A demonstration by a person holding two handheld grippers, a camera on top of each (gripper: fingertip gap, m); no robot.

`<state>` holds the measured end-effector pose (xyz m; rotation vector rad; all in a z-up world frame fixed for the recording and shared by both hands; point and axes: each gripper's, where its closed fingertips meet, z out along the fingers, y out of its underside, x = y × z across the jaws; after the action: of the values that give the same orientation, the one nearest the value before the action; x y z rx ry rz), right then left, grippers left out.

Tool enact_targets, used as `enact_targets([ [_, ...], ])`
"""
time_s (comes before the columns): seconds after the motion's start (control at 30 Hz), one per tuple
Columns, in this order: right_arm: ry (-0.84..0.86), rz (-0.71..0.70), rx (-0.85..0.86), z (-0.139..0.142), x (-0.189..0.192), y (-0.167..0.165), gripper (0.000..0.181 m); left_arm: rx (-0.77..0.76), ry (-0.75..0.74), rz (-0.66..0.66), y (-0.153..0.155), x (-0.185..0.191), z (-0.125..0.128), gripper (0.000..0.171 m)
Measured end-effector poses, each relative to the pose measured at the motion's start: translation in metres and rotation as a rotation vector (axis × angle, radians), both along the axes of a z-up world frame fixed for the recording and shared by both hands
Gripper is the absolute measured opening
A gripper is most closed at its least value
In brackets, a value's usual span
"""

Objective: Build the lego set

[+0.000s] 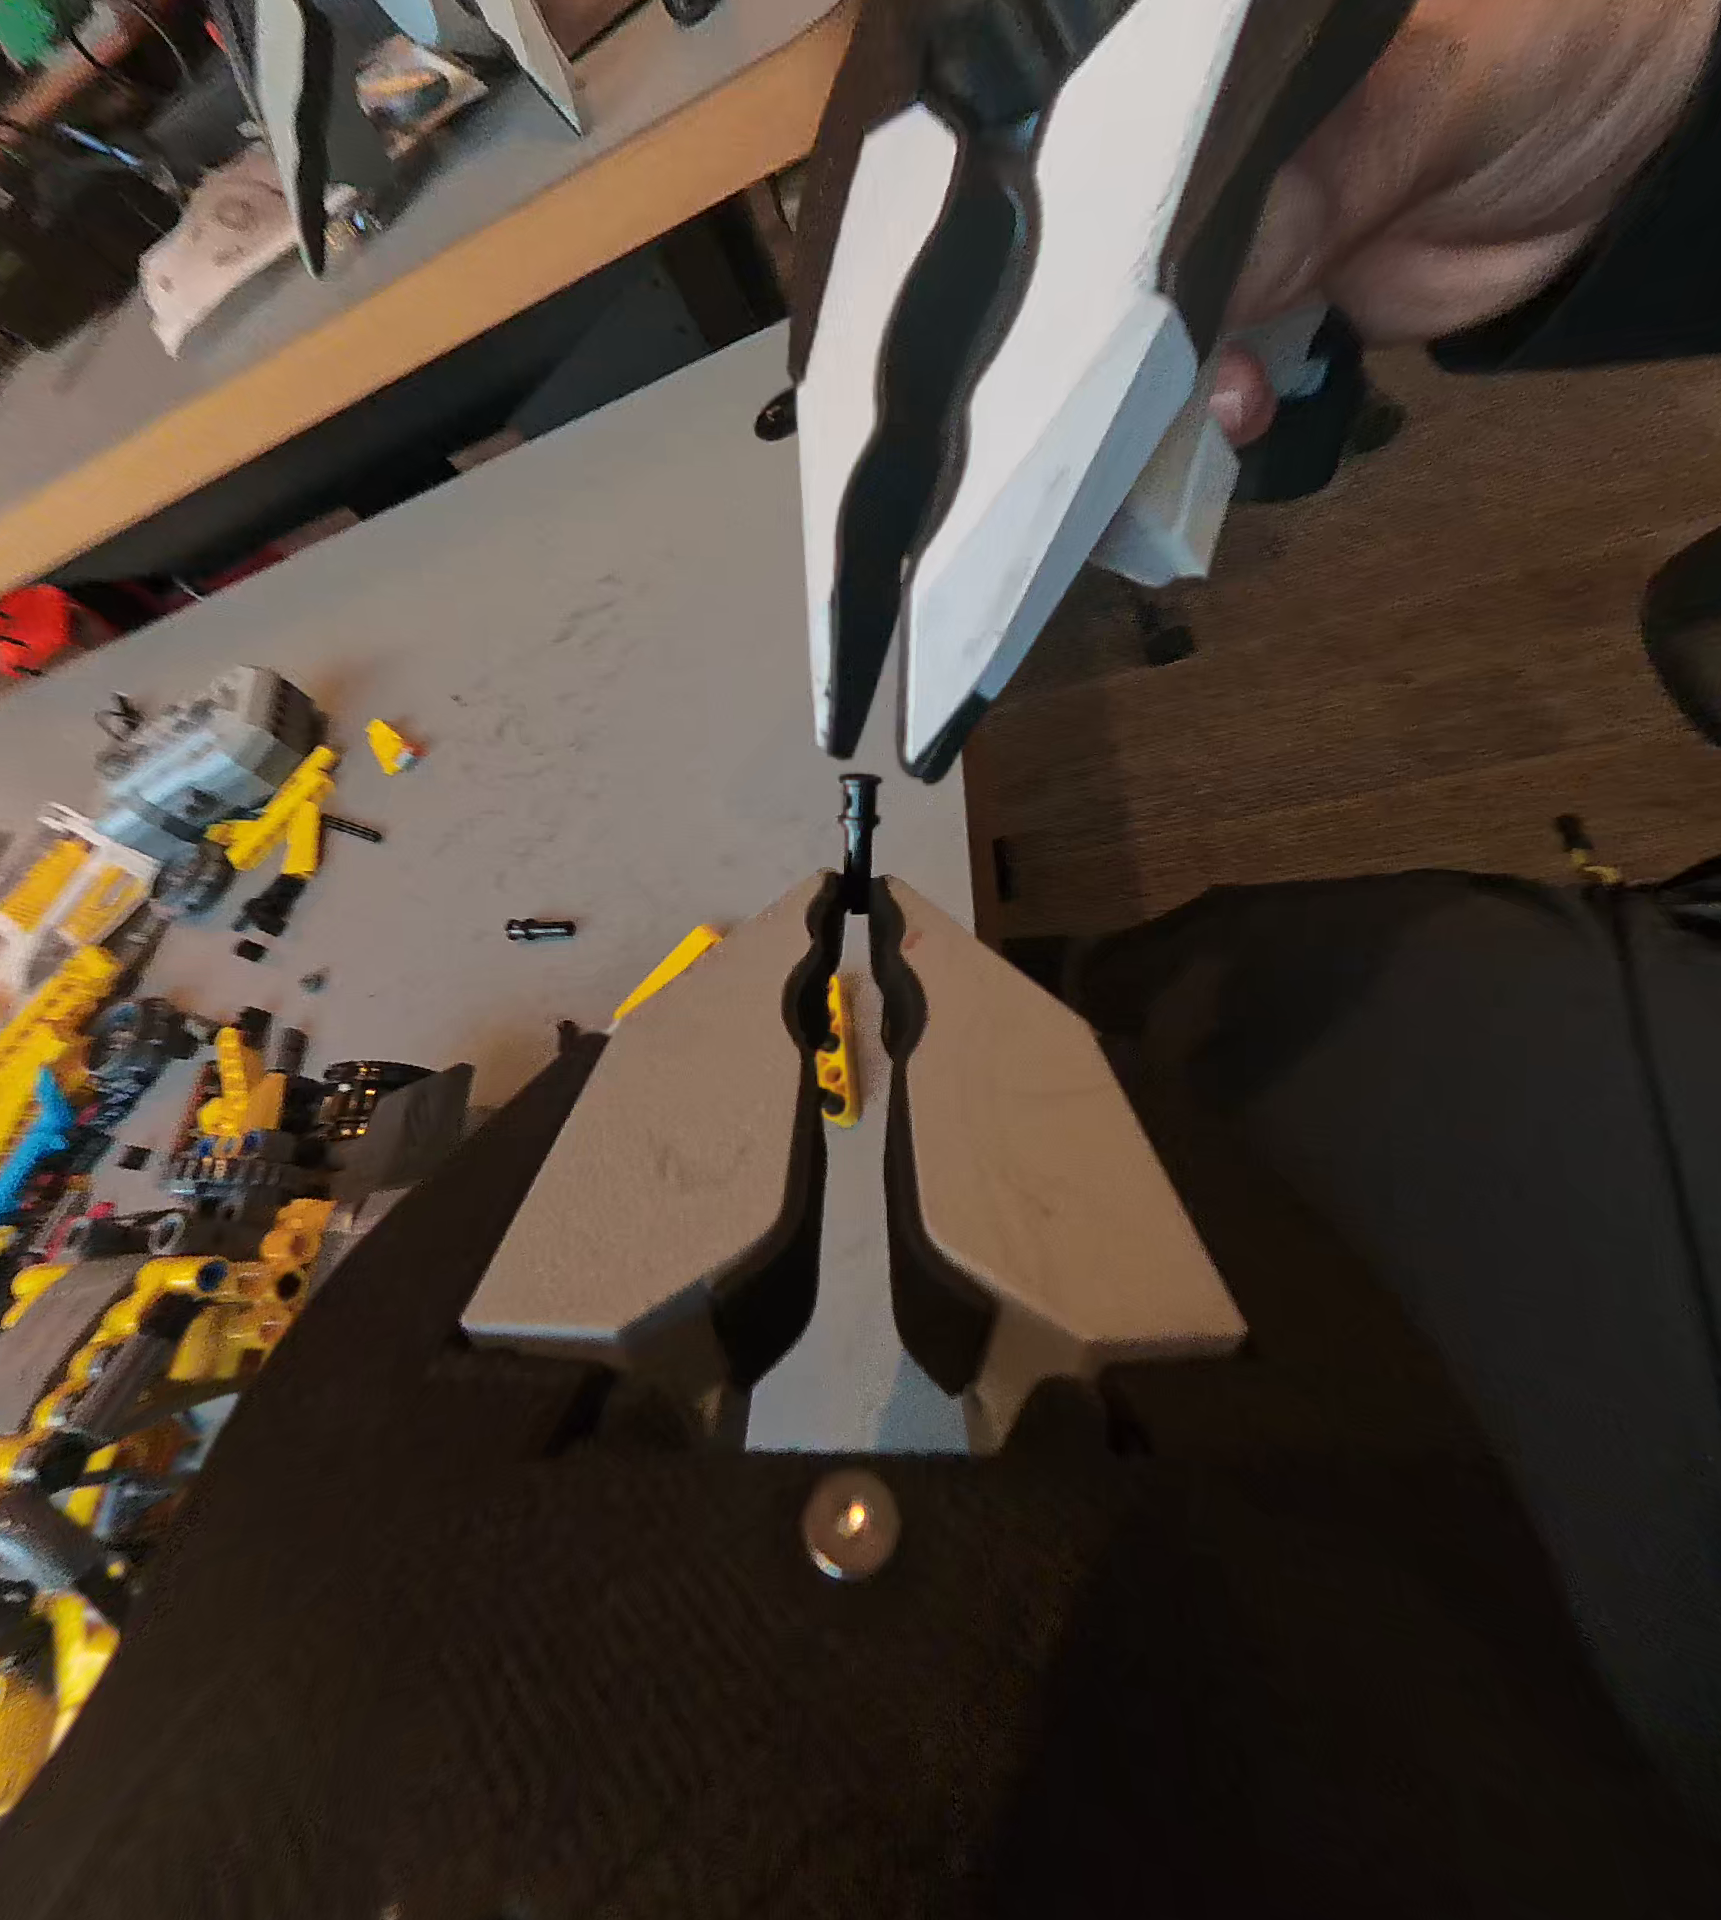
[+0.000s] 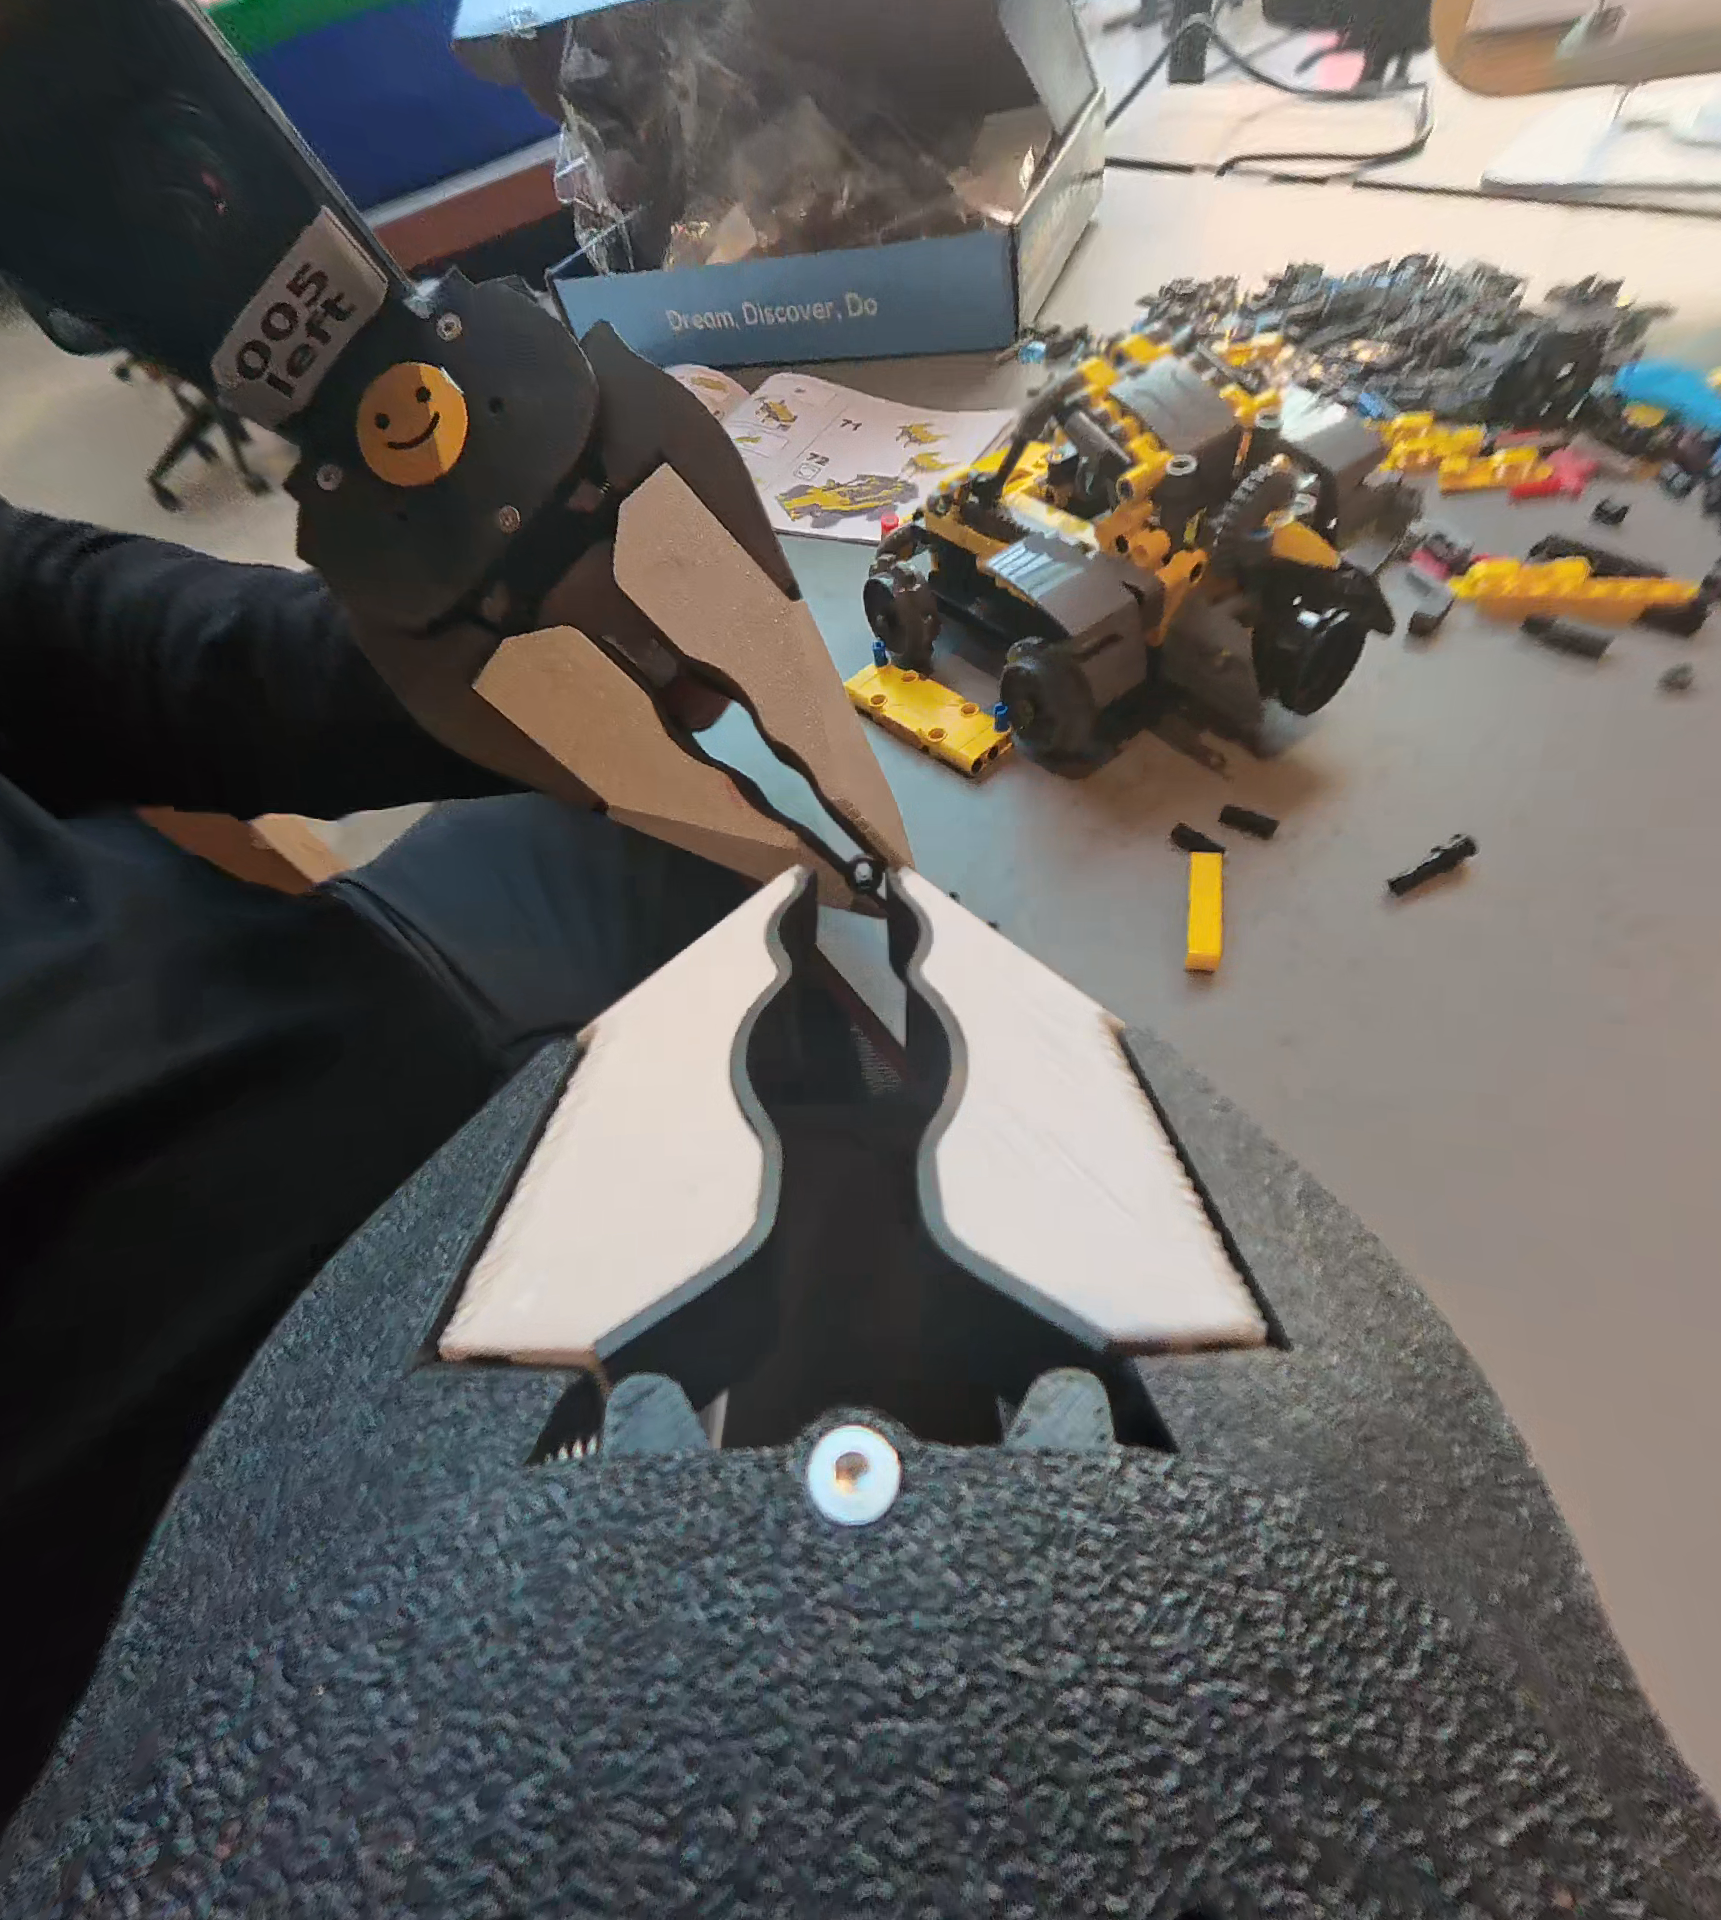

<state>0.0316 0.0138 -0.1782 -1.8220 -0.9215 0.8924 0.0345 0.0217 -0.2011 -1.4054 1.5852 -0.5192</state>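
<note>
At nine o'clock in the left wrist view, a heap of yellow, black and blue building pieces (image 1: 87, 1091) crowds the left margin of the grey table (image 1: 565, 644), and a grey block assembly (image 1: 212, 748) stands at its upper end. A loose black pin (image 1: 541, 929) lies alone on the bare stretch between the heap and the left gripper (image 1: 854, 883). That bare stretch runs up to eleven o'clock, as far as the far edge of the table.

At the centre, the left gripper pinches a small black peg (image 1: 858, 821) at its very tips, so that the peg stands out toward twelve o'clock. A yellow beam (image 1: 838, 1049) shows on the table through the gap between its fingers. The right gripper (image 1: 877, 753) comes down from one o'clock with its tips a narrow slit apart, just short of the peg's head and holding nothing. At two o'clock the table's right edge drops to a brown floor (image 1: 1407, 644).

In the right wrist view, the left gripper (image 2: 861, 873) reaches in from ten o'clock, the peg (image 2: 864, 871) end-on at its tips, between the points of the right gripper (image 2: 851, 883). At one o'clock a yellow and grey vehicle model (image 2: 1126, 582) stands on the table, with an open instruction booklet (image 2: 835, 436) and a dark blue box (image 2: 794, 301) beyond it. A yellow bar (image 2: 1204, 912) and a few black bits lie at two o'clock. More loose parts (image 2: 1510, 416) are piled toward the right margin. The tabletop from three to five o'clock is bare.
</note>
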Motion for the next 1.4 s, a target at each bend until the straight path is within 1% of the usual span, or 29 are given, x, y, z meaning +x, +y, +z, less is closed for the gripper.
enact_targets([
  [0.07, -0.035, -0.020, 0.050, 0.005, 0.002, -0.002, 0.018, 0.057, -0.007, -0.002, -0.002, 0.000, 0.003, 0.001],
  [0.13, -0.083, -0.021, 0.076, 0.004, 0.003, -0.004, 0.025, 0.080, -0.003, -0.005, -0.004, 0.001, 0.003, 0.001],
  [0.23, -0.151, -0.012, 0.097, 0.000, 0.001, -0.007, 0.029, 0.123, -0.013, -0.002, -0.004, 0.002, 0.007, 0.001],
  [0.3, -0.187, -0.024, 0.116, -0.002, 0.001, -0.005, 0.026, 0.132, -0.012, -0.007, -0.007, 0.003, 0.008, 0.000],
  [0.47, -0.205, -0.020, 0.127, -0.003, -0.003, -0.004, 0.009, 0.153, -0.014, -0.010, -0.009, 0.005, 0.009, 0.000],
  [0.67, -0.215, -0.014, 0.120, -0.004, -0.005, -0.003, 0.007, 0.150, -0.022, 0.002, -0.008, 0.004, 0.009, 0.001],
  [0.77, -0.248, -0.030, 0.084, -0.010, -0.004, 0.003, 0.007, 0.073, -0.008, 0.031, -0.001, 0.001, 0.001, 0.003],
  [0.87, -0.331, -0.065, 0.043, -0.020, 0.003, 0.019, 0.007, -0.083, 0.068, 0.117, 0.017, -0.012, -0.020, 0.023],
  [0.97, -0.439, -0.027, 0.006, -0.035, 0.000, 0.027, 0.007, -0.219, 0.131, 0.153, 0.023, -0.022, -0.042, 0.027],
  [1.03, -0.531, -0.003, 0.012, -0.047, -0.002, 0.033, 0.007, -0.262, 0.180, 0.167, 0.025, -0.026, -0.053, 0.026],
  [1.13, -0.653, 0.039, 0.020, -0.061, -0.001, 0.035, 0.007, -0.305, 0.185, 0.150, 0.024, -0.023, -0.058, 0.021],
  [1.27, -0.727, 0.059, 0.054, -0.062, 0.001, 0.039, 0.007, -0.370, 0.174, 0.122, 0.025, -0.016, -0.059, 0.018],
  [1.3, -0.741, 0.069, 0.052, -0.062, 0.001, 0.039, 0.007, -0.386, 0.172, 0.113, 0.026, -0.014, -0.059, 0.015],
  [1.33, -0.756, 0.077, 0.054, -0.063, 0.001, 0.039, 0.007, -0.401, 0.171, 0.107, 0.026, -0.013, -0.060, 0.007],
  [1.4, -0.790, 0.090, 0.068, -0.064, 0.003, 0.040, 0.007, -0.404, 0.171, 0.103, 0.026, -0.012, -0.060, 0.004],
])
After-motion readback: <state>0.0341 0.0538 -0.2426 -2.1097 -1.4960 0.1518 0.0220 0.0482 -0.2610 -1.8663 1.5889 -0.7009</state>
